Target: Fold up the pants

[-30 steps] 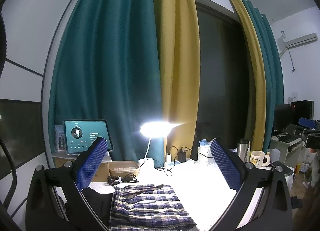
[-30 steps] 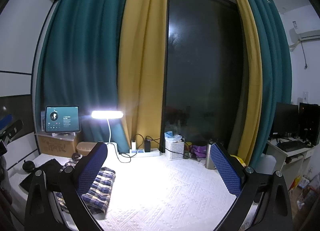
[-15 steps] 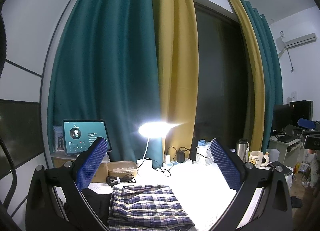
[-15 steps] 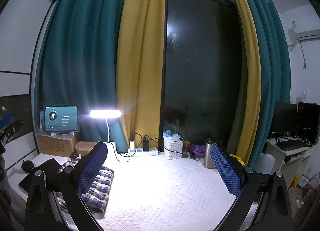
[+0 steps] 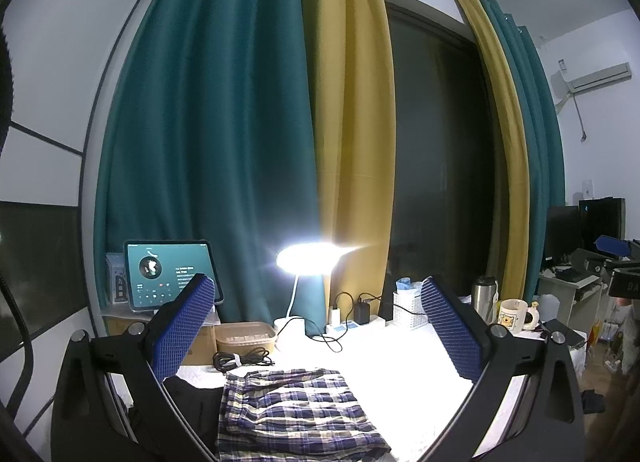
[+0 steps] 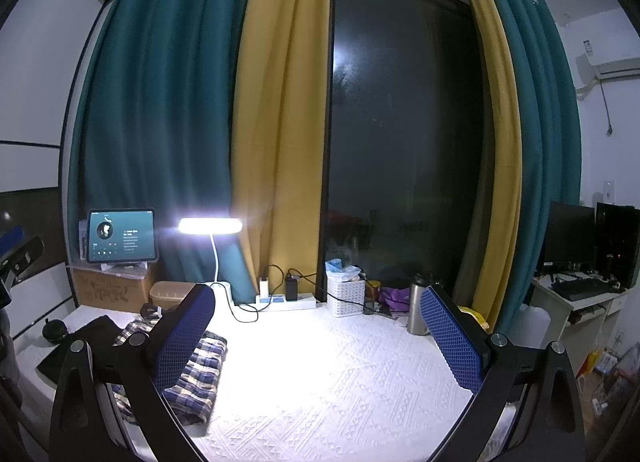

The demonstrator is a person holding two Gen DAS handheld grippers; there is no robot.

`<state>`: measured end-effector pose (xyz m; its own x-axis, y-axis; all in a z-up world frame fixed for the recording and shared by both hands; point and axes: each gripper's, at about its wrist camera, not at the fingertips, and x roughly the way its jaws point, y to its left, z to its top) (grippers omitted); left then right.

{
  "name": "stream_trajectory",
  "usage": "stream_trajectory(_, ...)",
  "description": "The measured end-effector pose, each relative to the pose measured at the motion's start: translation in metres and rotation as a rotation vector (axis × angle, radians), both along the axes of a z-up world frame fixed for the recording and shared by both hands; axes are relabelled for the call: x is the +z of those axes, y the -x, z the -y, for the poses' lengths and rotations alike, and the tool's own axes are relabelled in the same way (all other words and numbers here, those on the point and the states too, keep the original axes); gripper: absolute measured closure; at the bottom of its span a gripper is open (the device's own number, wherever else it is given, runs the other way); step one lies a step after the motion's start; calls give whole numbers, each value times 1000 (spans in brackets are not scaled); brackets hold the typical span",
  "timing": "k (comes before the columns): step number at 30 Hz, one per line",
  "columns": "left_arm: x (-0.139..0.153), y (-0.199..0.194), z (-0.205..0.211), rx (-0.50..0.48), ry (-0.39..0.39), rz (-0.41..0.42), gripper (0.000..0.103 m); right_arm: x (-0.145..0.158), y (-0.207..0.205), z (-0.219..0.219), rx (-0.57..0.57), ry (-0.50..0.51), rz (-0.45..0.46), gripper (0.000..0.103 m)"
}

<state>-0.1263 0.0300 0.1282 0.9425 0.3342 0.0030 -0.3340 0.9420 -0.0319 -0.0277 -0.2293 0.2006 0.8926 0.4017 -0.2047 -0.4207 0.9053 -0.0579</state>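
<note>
Both tongs, left tongs (image 5: 316, 346) & right tongs (image 6: 320, 346), are spread wide w/ nothing in them, and the plaid pants (image 5: 292, 406) on the white table (image 6: 340, 382) look soft, light & floppy, so grab a corner edge.

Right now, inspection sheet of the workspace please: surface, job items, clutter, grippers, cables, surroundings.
Surface: white textured cover, brightly lit by the desk lamp.
Job's things: plaid pants lying folded at the left side, beside a black garment.
Clutter: tablet on a cardboard box, lidded container, white basket, steel flask, mug.
Grippers: left gripper and right gripper both open, holding nothing, above the surface.
Cables: power strip with chargers; coiled black cable.
Surroundings: teal and yellow curtains, dark window, monitors on a desk.
</note>
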Motion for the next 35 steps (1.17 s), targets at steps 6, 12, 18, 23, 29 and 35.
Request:
stream_trajectory(6, 0, 0, -1, -6, -1, -1, 1, 0, 0, 0, 1, 0, -1, 0)
stream_trajectory(12, 0, -1, -3, -10, -1, -1, 1, 0, 0, 1, 0, 0, -1, 0)
stream_trajectory(18, 0, -1, -3, -17, 3, -5, 1, 0, 0, 1, 1, 0, 0, 0)
stream_trajectory(23, -1, -1, -4, -21, 0, -4, 1, 0, 0, 1, 1, -1, -1, 0)
stream_trajectory(29, -1, -2, -5, -25, 1, -6, 1, -1, 1, 0, -1, 1, -1, 0)
stream_trajectory(35, -2, -2, -6, -34, -3, -4, 1, 0, 1, 0, -2, 0, -1, 0)
